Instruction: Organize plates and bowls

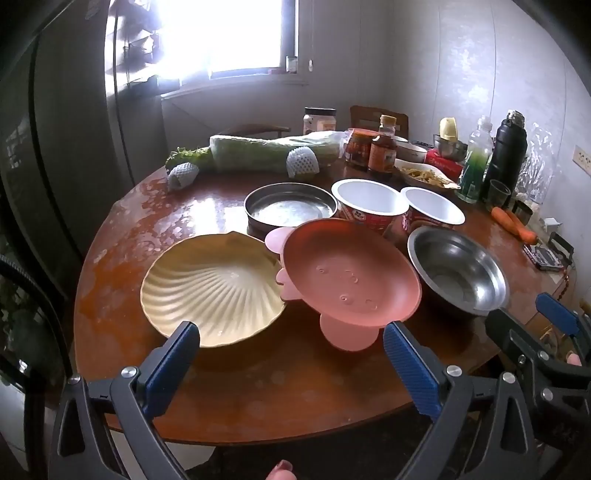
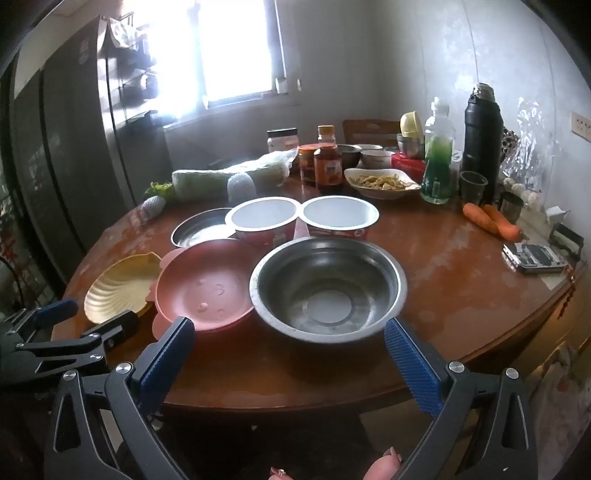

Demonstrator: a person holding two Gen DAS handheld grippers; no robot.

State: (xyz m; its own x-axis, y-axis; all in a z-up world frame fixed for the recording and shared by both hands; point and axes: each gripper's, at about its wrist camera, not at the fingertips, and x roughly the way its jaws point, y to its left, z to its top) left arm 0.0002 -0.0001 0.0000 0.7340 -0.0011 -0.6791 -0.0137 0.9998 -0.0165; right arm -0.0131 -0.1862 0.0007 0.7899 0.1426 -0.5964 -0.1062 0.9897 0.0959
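Six dishes sit unstacked on the round wooden tabletop [image 2: 461, 280]: a cream shell-shaped plate [image 1: 212, 288], a pink footed plastic plate [image 1: 351, 275], a shallow steel pan [image 1: 290, 208], two white-lined red paper bowls [image 2: 301, 218] and a steel mixing bowl [image 2: 328, 286]. Nothing appears sorted yet. The left tool [image 1: 291, 343] and right tool [image 2: 290, 341] hang near, jaws spread, holding nothing.

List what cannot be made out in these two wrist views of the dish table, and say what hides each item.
- Round metal tin: right wrist view, partly covered by the pink footed plate and a white cup.
- Pink plate's foot: right wrist view, hidden by its dish.
- Jar labels: both views, too small and blurred.
- Window: glare washes out everything outside.
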